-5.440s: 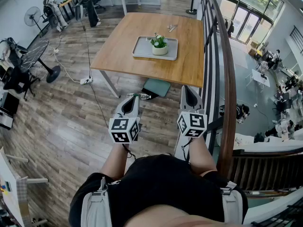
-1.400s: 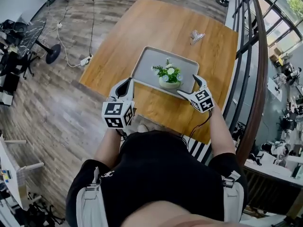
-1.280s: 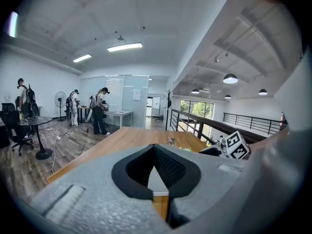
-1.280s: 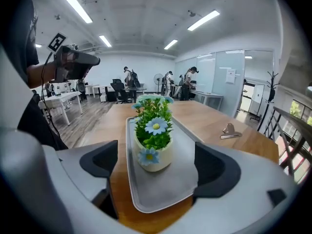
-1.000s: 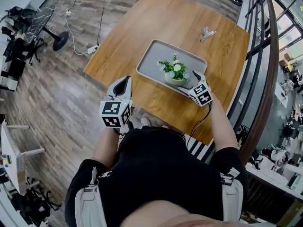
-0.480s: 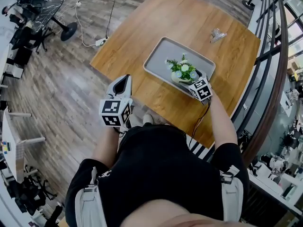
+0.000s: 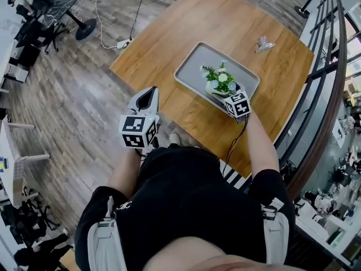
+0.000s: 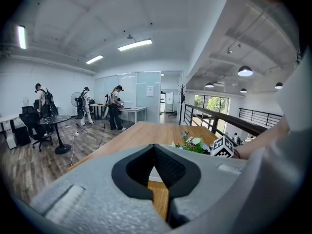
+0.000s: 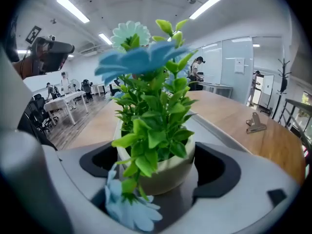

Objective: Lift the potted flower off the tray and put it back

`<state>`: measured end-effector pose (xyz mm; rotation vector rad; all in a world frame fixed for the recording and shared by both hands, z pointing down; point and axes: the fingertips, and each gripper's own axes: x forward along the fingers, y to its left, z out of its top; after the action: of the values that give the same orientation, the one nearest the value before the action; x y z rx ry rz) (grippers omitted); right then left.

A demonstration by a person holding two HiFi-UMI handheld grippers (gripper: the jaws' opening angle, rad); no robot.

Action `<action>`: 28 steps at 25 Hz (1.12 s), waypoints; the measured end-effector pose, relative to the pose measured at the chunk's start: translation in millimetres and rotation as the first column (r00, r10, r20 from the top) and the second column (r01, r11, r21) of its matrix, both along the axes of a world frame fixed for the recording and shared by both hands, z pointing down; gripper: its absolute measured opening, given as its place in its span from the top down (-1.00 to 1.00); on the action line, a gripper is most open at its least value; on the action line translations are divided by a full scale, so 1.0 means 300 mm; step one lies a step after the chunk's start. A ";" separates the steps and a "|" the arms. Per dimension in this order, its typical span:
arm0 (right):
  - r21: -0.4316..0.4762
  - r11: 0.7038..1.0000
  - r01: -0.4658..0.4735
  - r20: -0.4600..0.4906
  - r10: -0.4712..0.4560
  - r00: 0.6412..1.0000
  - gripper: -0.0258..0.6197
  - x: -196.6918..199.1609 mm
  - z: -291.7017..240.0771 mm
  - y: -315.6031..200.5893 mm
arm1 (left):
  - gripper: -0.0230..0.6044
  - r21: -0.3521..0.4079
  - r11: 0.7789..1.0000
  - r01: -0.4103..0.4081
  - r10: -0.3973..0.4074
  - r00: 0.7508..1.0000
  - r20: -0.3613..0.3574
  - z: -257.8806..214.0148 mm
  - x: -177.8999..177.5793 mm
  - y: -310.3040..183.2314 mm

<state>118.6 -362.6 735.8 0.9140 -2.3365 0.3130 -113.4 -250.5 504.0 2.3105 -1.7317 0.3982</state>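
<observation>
The potted flower (image 7: 218, 82), a cream pot with green leaves and pale blue blooms, stands on the grey tray (image 7: 192, 66) on the wooden table (image 7: 169, 33). My right gripper (image 7: 225, 92) has reached in from the near side. In the right gripper view its jaws sit against both sides of the pot (image 9: 168, 172), shut on it, with the pot's base down on the tray. My left gripper (image 7: 148, 96) hangs shut over the floor beside the table's near edge, holding nothing. From the left gripper view (image 8: 157, 155) the flower (image 8: 193, 144) shows ahead to the right.
A metal binder clip (image 7: 263, 43) lies on the table beyond the tray (image 9: 255, 122). A railing (image 7: 324, 72) runs along the table's right side. Chairs, a fan and people stand on the wooden floor (image 7: 67, 112) to the left.
I have walked up to the table. The right gripper moved forward to the tray and its jaws came round the pot. The left gripper stayed shut near my body.
</observation>
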 end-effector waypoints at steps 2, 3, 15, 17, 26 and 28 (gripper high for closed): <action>0.011 1.000 0.004 -0.016 -0.004 1.000 -0.55 -0.007 0.003 -0.009 | 0.89 -0.001 1.000 0.007 -0.007 1.000 0.006 0.000 -0.012 0.010; 0.010 1.000 0.007 -0.021 -0.007 1.000 -0.55 -0.010 0.006 -0.014 | 0.89 -0.004 1.000 0.010 -0.010 1.000 0.009 0.003 -0.018 0.014; -0.068 0.997 -0.022 -0.064 0.017 0.998 -0.61 -0.044 0.025 -0.071 | 0.89 -0.024 0.999 0.039 -0.039 0.999 0.021 0.019 -0.046 0.040; -0.074 0.997 -0.035 -0.077 0.029 0.997 -0.60 -0.042 0.028 -0.070 | 0.89 -0.018 0.999 0.040 -0.040 0.999 0.021 0.016 -0.047 0.039; -0.021 0.984 -0.175 -0.083 0.172 0.982 -0.60 -0.035 -0.001 -0.035 | 0.89 0.030 0.999 0.020 -0.021 1.000 0.007 -0.045 -0.066 0.049; 0.002 0.980 -0.197 -0.064 0.197 0.978 -0.59 -0.042 -0.049 -0.028 | 0.89 0.038 0.999 0.010 -0.010 1.000 -0.003 -0.059 -0.071 0.044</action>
<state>106.2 -371.0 721.1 1.1397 -2.1899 0.3636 -134.5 -237.4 486.3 2.3268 -1.7637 0.3637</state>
